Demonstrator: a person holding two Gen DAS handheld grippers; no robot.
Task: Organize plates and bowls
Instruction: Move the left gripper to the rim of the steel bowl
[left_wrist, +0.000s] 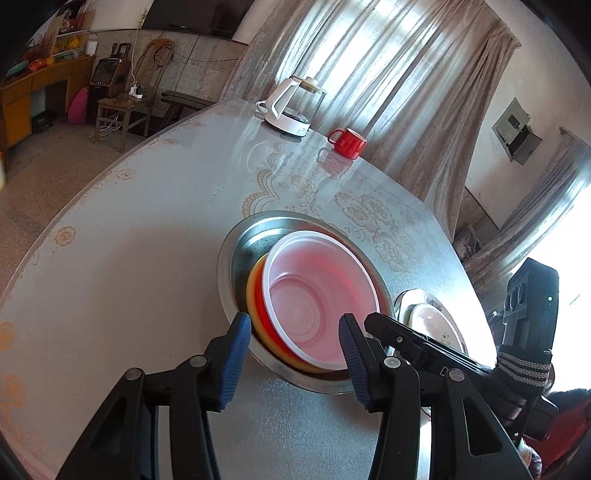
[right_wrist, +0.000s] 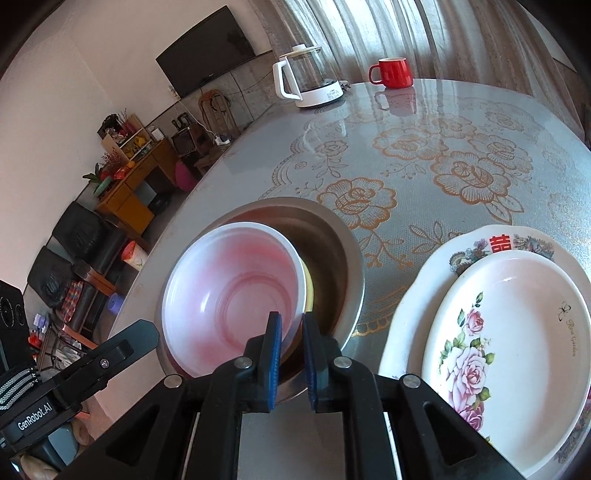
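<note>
The left gripper (left_wrist: 291, 362) hangs released, its jaws wide either side of the metal basin's (right_wrist: 343, 266) near rim. Inside the basin, the white bowl (right_wrist: 229, 295) leans tilted, its rim pinched by the right gripper (right_wrist: 291, 354). Right of the basin, two stacked plates (right_wrist: 517, 325) sit on the table (right_wrist: 424, 177).

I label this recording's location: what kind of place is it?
Probably a home living or dining room: a wall television, window curtains, and a table with a kettle and mug.
</note>
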